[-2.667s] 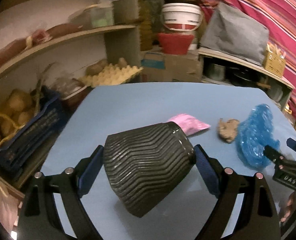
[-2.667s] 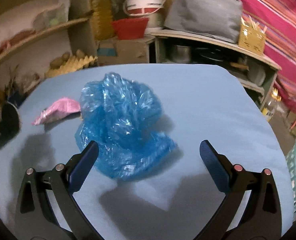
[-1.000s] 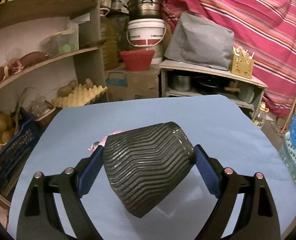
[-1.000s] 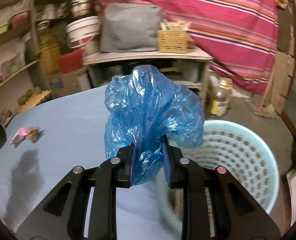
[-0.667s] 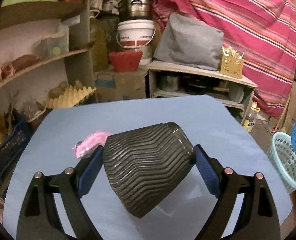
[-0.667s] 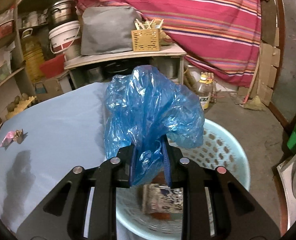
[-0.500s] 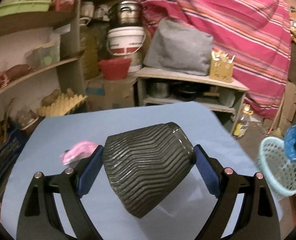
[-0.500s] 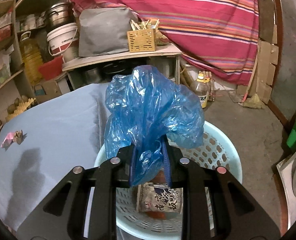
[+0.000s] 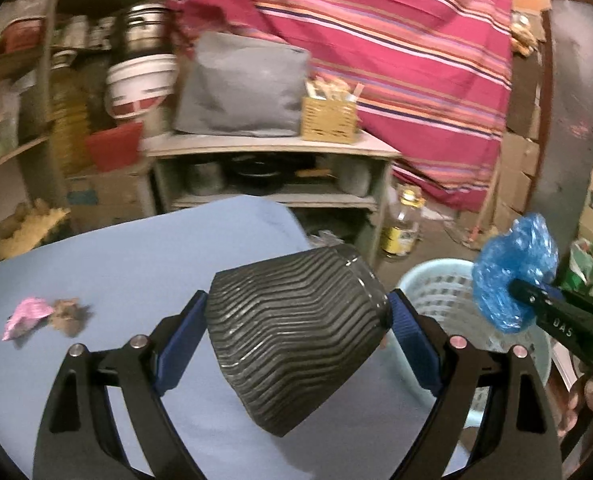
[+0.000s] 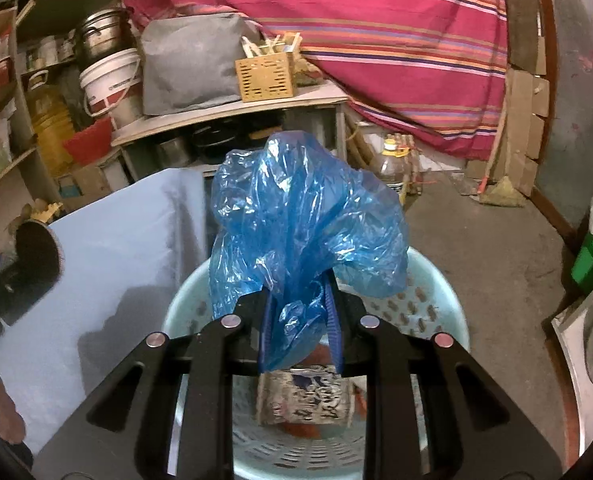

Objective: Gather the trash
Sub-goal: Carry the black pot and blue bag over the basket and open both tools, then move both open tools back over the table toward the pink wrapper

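My left gripper [image 9: 292, 328] is shut on a dark ribbed cup [image 9: 296, 332], held on its side above the blue table [image 9: 136, 264]. My right gripper [image 10: 298, 320] is shut on a crumpled blue plastic bag [image 10: 304, 216], which hangs over the pale blue perforated basket [image 10: 436, 304]. In the left wrist view the blue plastic bag [image 9: 512, 268] and the basket [image 9: 436, 284] are at the right, past the table's edge. A printed wrapper [image 10: 308, 396] lies inside the basket. A pink wrapper [image 9: 26, 314] and a brown crumpled scrap [image 9: 66, 310] lie on the table at the left.
Beyond the table stands a low shelf unit [image 9: 272, 152] with a grey bag and a small yellow crate. A plastic bottle [image 9: 402, 220] stands on the floor near the basket. Buckets, a pot and shelves fill the left side. A striped red cloth hangs behind.
My left gripper has swung right with the cup, bringing the basket and the blue bag into its view. My right gripper has carried the bag from over the table edge to above the basket.
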`<state>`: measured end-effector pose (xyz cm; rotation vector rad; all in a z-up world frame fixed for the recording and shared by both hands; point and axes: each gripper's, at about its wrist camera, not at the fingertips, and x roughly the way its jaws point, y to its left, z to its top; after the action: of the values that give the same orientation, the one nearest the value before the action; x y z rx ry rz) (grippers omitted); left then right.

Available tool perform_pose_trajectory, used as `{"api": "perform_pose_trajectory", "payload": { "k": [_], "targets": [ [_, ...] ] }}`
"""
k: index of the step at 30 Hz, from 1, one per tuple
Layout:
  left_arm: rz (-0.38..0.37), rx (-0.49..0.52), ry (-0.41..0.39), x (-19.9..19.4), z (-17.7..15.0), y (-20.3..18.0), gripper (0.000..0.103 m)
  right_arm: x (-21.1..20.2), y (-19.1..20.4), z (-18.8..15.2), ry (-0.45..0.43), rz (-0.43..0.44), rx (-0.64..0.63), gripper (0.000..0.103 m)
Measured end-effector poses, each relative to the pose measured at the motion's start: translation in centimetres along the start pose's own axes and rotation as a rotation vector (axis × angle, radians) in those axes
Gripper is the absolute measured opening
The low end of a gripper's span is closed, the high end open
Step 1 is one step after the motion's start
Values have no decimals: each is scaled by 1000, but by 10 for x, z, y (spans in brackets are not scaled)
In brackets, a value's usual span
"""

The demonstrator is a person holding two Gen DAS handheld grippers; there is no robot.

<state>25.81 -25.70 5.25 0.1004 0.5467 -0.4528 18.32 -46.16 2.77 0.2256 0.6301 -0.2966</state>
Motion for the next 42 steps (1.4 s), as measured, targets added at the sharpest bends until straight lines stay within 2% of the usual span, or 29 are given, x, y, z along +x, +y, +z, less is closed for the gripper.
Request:
{"api": "perform_pose_trajectory", "payload": {
  "k": [5, 14, 20, 29, 31, 33, 37, 38, 42],
  "targets": [
    [-46, 56, -1, 18, 7, -39, 87, -1, -20, 1, -5, -50, 19, 23],
    [-142, 95, 39, 45, 15, -87, 87, 1, -46, -5, 11, -45, 82, 23],
    [-182, 90, 83, 57, 15, -99, 88, 3, -55, -7, 21, -44, 105, 23],
    [-174, 66, 97, 51, 17, -92, 89, 6, -52, -7, 32, -32, 101, 24],
    [-158, 69, 85, 45, 17, -87, 89, 8, -48, -7, 39, -23, 97, 31],
    [-137, 58, 75, 38, 16, -74, 89, 9, -43, -6, 32, -52, 87, 70],
    [-99, 26, 70, 29, 17, -45, 89, 10, -34, -6, 28, -79, 80, 79],
    [-84, 15, 67, 26, 16, -34, 89, 10, -33, -6, 27, -88, 79, 85],
    [-15, -11, 58, 10, 10, 11, 89, 7, -18, -5, 3, -127, 55, 96]
  ]
}}
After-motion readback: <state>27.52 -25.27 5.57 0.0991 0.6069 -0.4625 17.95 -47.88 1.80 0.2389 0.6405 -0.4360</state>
